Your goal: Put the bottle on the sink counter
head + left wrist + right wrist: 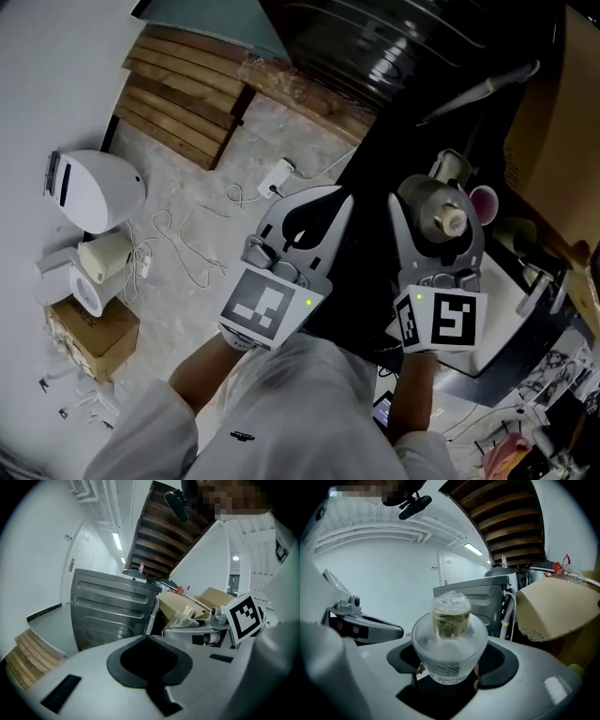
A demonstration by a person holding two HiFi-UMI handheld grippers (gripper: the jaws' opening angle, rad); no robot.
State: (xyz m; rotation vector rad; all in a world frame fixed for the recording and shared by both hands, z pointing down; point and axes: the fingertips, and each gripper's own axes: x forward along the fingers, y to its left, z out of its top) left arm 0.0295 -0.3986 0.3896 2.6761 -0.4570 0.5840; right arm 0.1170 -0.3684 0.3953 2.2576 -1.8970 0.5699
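— Where's the bottle (450, 641)?
— Clamped in the right gripper (439, 232), squeezed between its jaws, cap end pointing away from it
— And the left gripper (150, 662)?
— Jaws pressed together on nothing, held just beside the right one

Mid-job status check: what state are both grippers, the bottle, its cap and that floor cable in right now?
left gripper: shut, nothing between its jaws.
right gripper: shut on the bottle.
bottle: held by its frosted body between the right gripper's jaws, not yet set down.
cap: on the bottle, covered with clear wrap.
cable: lying loose in loops on the floor.
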